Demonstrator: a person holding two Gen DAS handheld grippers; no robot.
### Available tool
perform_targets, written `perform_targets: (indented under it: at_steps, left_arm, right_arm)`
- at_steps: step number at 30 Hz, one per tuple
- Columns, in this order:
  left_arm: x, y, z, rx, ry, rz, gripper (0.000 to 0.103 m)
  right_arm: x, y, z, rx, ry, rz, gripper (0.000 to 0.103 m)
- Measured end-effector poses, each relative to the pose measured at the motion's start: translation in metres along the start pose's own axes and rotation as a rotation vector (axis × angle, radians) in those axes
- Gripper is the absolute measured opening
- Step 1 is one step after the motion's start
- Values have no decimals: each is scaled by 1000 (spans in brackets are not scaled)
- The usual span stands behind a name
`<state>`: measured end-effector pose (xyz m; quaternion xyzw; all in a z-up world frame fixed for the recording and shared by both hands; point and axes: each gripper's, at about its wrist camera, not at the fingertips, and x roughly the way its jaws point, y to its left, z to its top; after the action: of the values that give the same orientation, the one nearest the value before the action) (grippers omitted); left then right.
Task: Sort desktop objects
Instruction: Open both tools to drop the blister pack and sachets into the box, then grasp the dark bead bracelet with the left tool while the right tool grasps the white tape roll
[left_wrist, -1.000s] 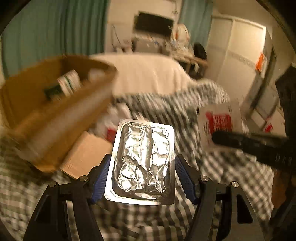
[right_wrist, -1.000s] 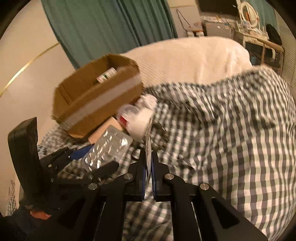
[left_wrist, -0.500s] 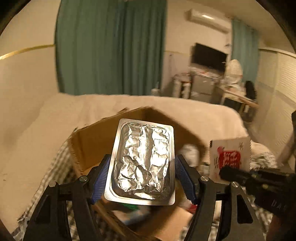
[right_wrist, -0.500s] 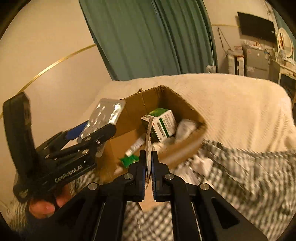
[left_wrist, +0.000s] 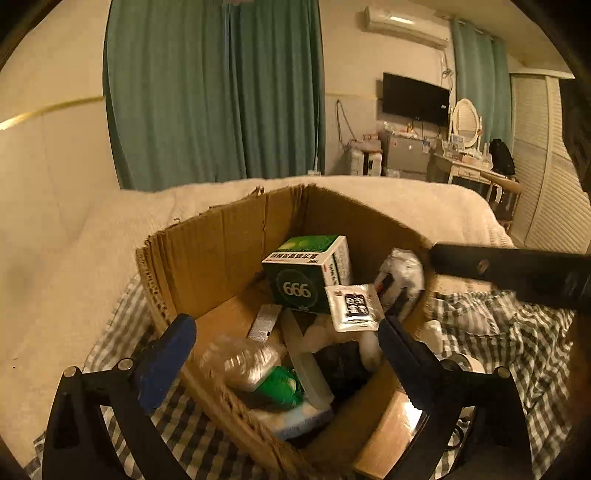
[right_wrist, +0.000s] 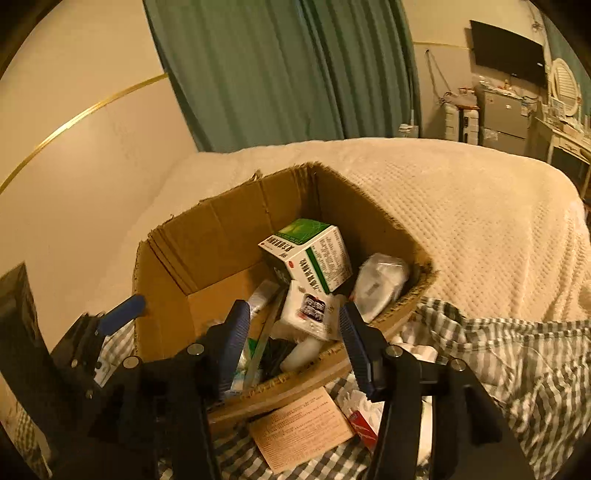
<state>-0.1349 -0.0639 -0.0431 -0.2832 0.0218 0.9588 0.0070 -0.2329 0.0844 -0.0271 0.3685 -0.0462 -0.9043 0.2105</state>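
Both claws, left claw (left_wrist: 284, 343) and right claw (right_wrist: 291, 332), now gape empty over the cardboard box (left_wrist: 221, 243), beside the "666" carton (left_wrist: 306, 273).

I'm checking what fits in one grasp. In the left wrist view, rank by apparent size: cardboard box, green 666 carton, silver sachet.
1. cardboard box
2. green 666 carton
3. silver sachet

The sachet sits nearer the camera than the carton, yet looks smaller, so the order seems safe.

Green curtains (left_wrist: 214, 92), wall television (left_wrist: 415, 99), cream bedspread (right_wrist: 461, 221).
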Motion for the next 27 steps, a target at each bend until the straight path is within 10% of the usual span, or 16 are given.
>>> perform_targets:
  at_steps: [12, 27]
  left_arm:
    - [-71, -64, -43, 66, -9, -143, 103]
    - [18, -85, -111, 103, 285, -74, 103]
  right_arm:
    - [-106, -69, -89, 53, -18, -190, 53]
    - [-44, -103, -149, 174, 119, -114, 53]
